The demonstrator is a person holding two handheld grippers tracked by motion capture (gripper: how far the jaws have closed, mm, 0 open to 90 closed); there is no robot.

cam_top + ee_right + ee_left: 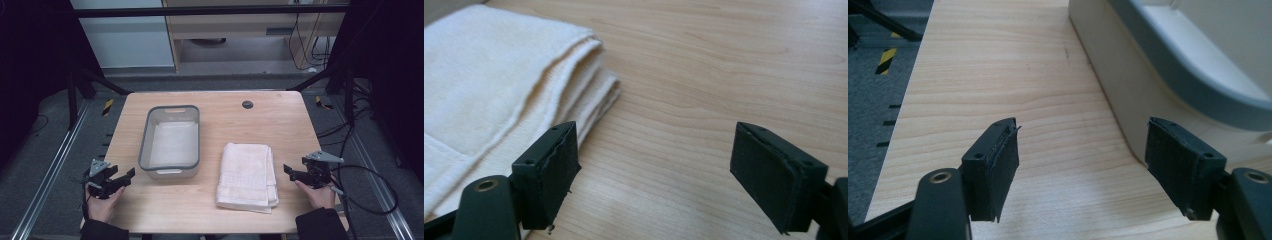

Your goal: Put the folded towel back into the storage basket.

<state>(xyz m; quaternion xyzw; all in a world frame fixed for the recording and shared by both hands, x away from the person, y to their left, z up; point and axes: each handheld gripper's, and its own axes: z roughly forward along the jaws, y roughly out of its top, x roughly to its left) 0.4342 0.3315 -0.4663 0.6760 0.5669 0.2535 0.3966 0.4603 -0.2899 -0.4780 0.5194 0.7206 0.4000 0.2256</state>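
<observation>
**Folded towel lying between 2 open grippers, bin beside it**

A folded towel (247, 175) is lying flat on the table (280, 120), right of centre and near the front edge. The right gripper (290, 170) is being held just beside the towel's right edge, its jaws spread wide with nothing between them. The left gripper (127, 176) is being held at the front left, near the bin (171, 141), its jaws likewise spread and empty.

The towel is judged to be light, soft and limp: it is likely to sag and unfold if lifted by 1 layer alone. In the right gripper view, stacked folds (594, 90) are being presented toward the jaws, so a pinch across all layers at that edge, or at a near corner, is judged the surest hold. The cloth is not slippery and not fragile; the padded jaws should bite well.

The bin is standing empty, so far as can be told, with rigid walls and a grey rim (1198, 70) that would have to be cleared from above. Open table is lying between towel and bin, and more beyond the towel toward a small dark cap (247, 104). The towel's front corner is lying close to the table's front edge, so dragging it forward is judged unwise.
</observation>
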